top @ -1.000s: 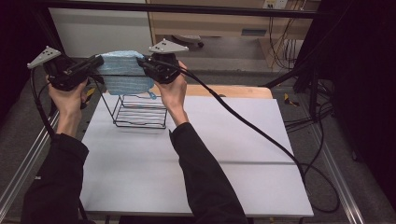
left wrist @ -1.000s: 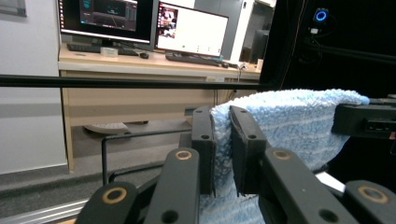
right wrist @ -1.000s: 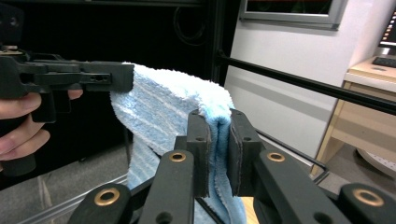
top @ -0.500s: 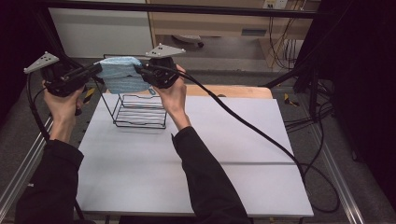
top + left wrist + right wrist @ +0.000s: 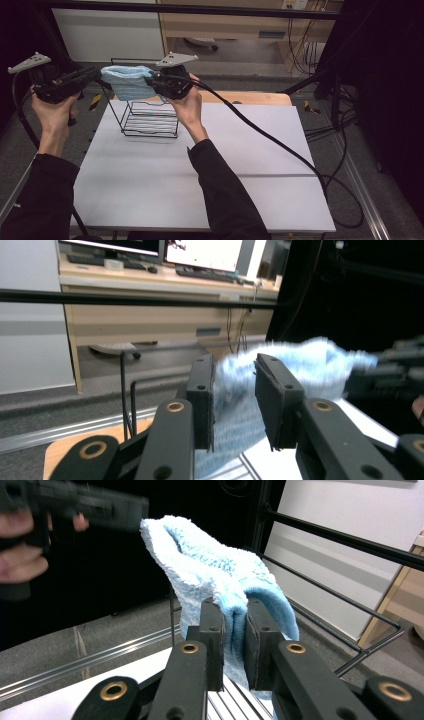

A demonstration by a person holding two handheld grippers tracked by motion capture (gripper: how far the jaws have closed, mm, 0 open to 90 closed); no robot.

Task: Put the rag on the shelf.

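A: Starting nearest, the person is leaning over the white tabletop, both forearms coming in from the near edge. What is the step looking like?

B: By my reading, the person is draping the light blue towel over the top rail of the black wire rack. The towel is hanging in the air above the rack's far-left part, stretched between the two tools.

A: And the right gripper?

B: Its fingers are clenched on a fold of the towel, pinching it tight; in its own view the cloth is bunching up just above the pads.

A: The left gripper?

B: Its fingers have just been opening. The towel is sitting between them, but the right pad is standing off the cloth, so they are releasing rather than gripping.

A: So how should the person be doing this well?

B: Probably by keeping the right-hand pinch steady while the left side is letting go, so the towel is not sliding off. The left tool should be clearing the cloth fully before pulling away, otherwise a pad may drag the edge along.

A: And farther out?

B: The rack's back rail is waiting just beyond the towel; lowering the fold squarely over it looks safest.
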